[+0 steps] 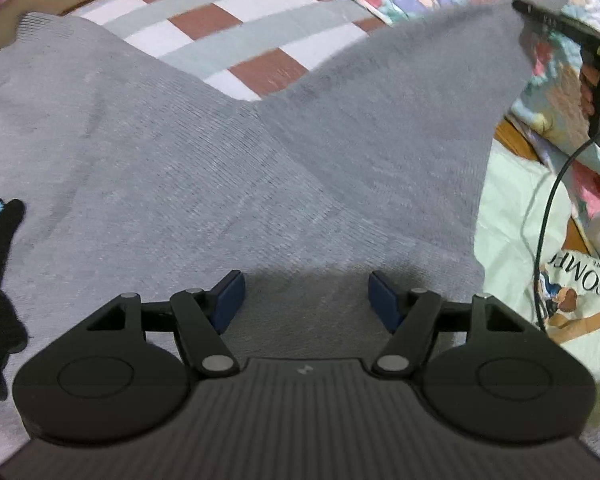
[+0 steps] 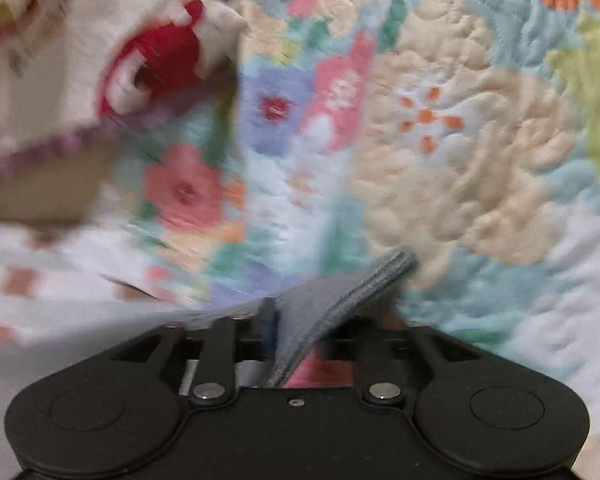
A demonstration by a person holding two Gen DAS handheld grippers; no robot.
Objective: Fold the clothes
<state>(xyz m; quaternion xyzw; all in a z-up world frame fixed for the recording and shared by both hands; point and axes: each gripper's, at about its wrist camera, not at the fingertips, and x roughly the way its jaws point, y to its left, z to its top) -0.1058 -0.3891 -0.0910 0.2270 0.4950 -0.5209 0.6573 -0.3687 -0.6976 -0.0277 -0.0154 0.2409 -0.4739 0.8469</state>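
A grey knit sweater (image 1: 160,168) lies spread on the bed, with a black cat motif (image 1: 0,300) at its left edge. My left gripper (image 1: 306,292) hovers just over its body, open, blue pads wide apart and nothing between them. One grey sleeve (image 1: 400,100) is lifted toward the upper right, its cuff at the tip of my right gripper (image 1: 526,6). In the right wrist view the grey cuff (image 2: 340,300) drapes between the fingers of the right gripper (image 2: 328,318). The jaws stand apart there, and the cloth rests against the left finger only.
A red, white and grey checked sheet (image 1: 220,32) lies under the sweater. A floral quilt (image 2: 460,140) is bunched beyond it. A mint printed cloth (image 1: 512,220) and a black cable (image 1: 548,208) lie at the right. A cream and red fabric item (image 2: 160,52) sits on the quilt.
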